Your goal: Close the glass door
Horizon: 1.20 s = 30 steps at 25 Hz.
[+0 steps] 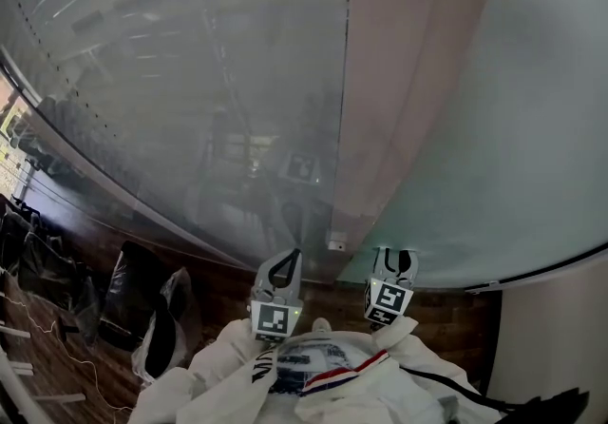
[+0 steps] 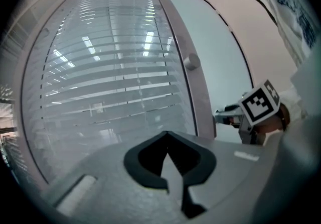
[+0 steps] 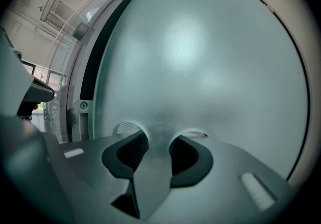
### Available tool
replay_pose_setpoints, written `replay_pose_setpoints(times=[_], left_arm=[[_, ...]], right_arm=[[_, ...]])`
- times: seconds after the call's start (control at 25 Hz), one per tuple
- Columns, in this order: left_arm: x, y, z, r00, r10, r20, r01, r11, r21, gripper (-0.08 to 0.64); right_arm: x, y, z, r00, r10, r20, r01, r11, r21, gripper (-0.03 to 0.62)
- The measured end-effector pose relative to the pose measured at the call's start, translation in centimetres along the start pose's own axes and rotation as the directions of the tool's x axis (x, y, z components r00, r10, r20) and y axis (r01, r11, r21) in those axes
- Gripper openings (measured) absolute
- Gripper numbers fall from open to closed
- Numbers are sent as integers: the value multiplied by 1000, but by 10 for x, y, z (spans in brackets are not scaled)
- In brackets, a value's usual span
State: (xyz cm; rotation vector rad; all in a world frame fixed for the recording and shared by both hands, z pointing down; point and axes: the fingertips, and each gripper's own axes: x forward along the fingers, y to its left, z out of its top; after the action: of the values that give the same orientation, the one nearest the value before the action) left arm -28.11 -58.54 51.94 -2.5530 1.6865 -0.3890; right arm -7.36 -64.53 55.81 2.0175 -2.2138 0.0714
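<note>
The frosted glass door (image 1: 503,127) fills the right of the head view, beside a pale frame post (image 1: 399,70) and a clear glass pane (image 1: 190,80). My right gripper (image 1: 396,259) points at the foot of the frosted door. In the right gripper view its jaws (image 3: 159,140) stand apart, tips right at the frosted glass (image 3: 200,57), with nothing between them. A dark gap (image 3: 93,67) runs along the door's left edge. My left gripper (image 1: 290,256) faces the clear pane near the post. Its jaws (image 2: 167,135) meet at the tips, empty. A round knob (image 2: 191,61) sits on the post.
Dark bags (image 1: 142,308) lie on the wooden floor at the lower left. A white wall (image 1: 556,337) stands at the lower right. A metal bracket with a screw (image 3: 83,105) sits at the door's left edge. White sleeves (image 1: 313,375) fill the bottom of the head view.
</note>
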Motion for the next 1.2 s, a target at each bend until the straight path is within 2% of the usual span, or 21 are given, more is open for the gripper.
replay_pose_setpoints(times=[0.12, 0.36, 0.72, 1.08, 1.2], left_arm=[[1, 0, 3, 1000, 7, 4, -7, 1000, -8, 2], [6, 1, -14, 1000, 23, 13, -23, 1000, -20, 2], [1, 1, -12, 999, 24, 29, -24, 999, -25, 2], [-22, -5, -14, 1000, -1, 18, 2, 1000, -17, 2], [-37, -8, -17, 1000, -15, 18, 16, 1000, -21, 2]], right_arm=[[1, 1, 1, 1000, 6, -2, -6, 1000, 2, 132], [2, -1, -9, 1000, 14, -14, -14, 1000, -4, 132], [3, 2, -4, 1000, 6, 4, -6, 1000, -2, 133], [4, 1, 1, 999, -9, 31, 9, 1000, -8, 133], [4, -2, -9, 1000, -16, 21, 16, 1000, -15, 133]])
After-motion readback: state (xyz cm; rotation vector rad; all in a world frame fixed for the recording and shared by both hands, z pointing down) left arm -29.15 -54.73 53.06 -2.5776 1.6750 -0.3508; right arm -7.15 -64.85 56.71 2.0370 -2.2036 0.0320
